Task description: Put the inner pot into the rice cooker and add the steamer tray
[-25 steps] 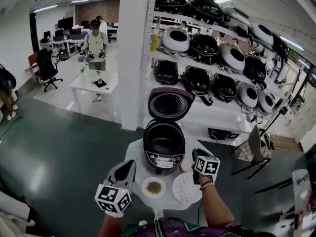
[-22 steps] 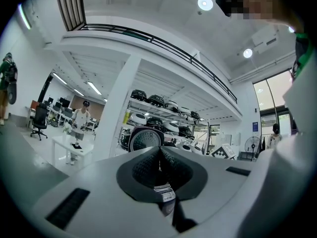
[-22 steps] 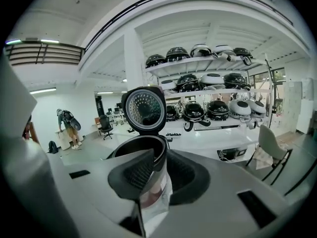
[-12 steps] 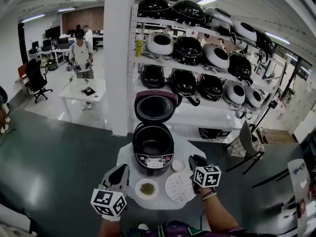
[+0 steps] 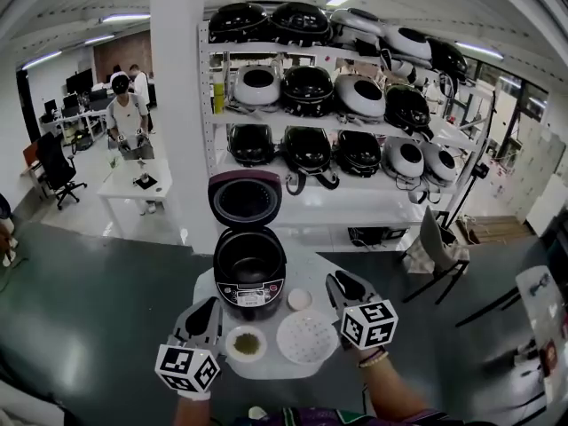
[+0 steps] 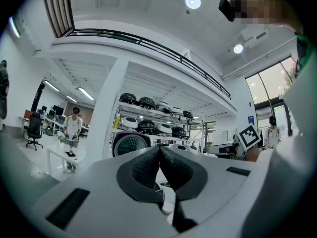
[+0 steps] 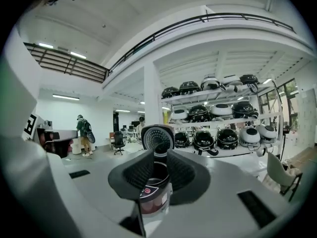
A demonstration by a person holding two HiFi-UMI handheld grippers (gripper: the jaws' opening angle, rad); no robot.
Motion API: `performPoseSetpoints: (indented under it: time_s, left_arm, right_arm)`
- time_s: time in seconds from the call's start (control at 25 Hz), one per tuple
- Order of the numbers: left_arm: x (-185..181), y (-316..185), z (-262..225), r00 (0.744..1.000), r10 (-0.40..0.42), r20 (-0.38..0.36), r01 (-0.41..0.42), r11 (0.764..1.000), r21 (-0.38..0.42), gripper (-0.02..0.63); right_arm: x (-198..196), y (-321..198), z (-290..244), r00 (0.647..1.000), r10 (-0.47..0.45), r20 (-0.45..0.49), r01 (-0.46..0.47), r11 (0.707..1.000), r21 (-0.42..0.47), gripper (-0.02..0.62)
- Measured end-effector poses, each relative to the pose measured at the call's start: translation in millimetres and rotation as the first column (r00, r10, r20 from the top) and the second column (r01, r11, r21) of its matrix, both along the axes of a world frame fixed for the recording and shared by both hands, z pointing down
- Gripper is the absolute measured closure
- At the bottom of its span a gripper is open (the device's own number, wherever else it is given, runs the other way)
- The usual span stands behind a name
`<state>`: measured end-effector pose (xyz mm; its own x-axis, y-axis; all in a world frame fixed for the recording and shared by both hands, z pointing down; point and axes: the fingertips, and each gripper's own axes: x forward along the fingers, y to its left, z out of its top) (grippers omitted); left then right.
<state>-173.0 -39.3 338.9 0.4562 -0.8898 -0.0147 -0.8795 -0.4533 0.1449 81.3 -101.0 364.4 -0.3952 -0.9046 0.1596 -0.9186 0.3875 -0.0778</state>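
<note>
The black rice cooker (image 5: 249,272) stands on the round white table (image 5: 209,284) with its lid (image 5: 244,199) raised. A shiny rim shows inside its dark well. In front of it to the right lies the white perforated steamer tray (image 5: 307,336), flat on the table. My left gripper (image 5: 209,307) hovers at the table's near left with its pads meeting and nothing held. At the tray's right side my right gripper (image 5: 337,280) is open by a narrow gap and empty. The right gripper view looks level at the cooker (image 7: 152,195) through its jaws (image 7: 160,155). The left gripper (image 6: 159,150) points past the lid (image 6: 128,145).
A small bowl (image 5: 246,344) with something green sits at the table's near edge, and a small white cup (image 5: 300,299) stands right of the cooker. Behind the table, white shelves (image 5: 355,204) carry several rice cookers. A white pillar (image 5: 177,105) rises at the left. A person (image 5: 122,118) stands far off.
The head view has swung, so cooker and table now sit further left. Both grippers have shifted with it; the right one has risen to face the cooker. Neither jaw opening changed.
</note>
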Motion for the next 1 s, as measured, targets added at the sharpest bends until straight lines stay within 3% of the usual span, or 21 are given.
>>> performPoseSetpoints:
  time_s: [0.48,0.76,1.0]
  left_arm:
    - [64.0,15.5,-6.9,1.0,0.008,0.01,-0.008,1.0,-0.01,0.584]
    - [100.2,23.4,-16.8,0.999,0.03,0.027,-0.031,0.999,0.023,0.584]
    - [113.7,10.5,2.5,0.996,0.087,0.032,-0.087,0.996,0.001,0.584]
  right_arm:
    - [29.9,43.6,-58.4,0.988,-0.152,0.035,0.146,0.981,0.131,0.492]
    - [42.0,57.9,-62.7,0.977,-0.212,0.03,0.205,0.967,0.149,0.333]
    - [58.6,47.1,-21.7,0.988,-0.15,0.022,0.148,0.985,0.089,0.295]
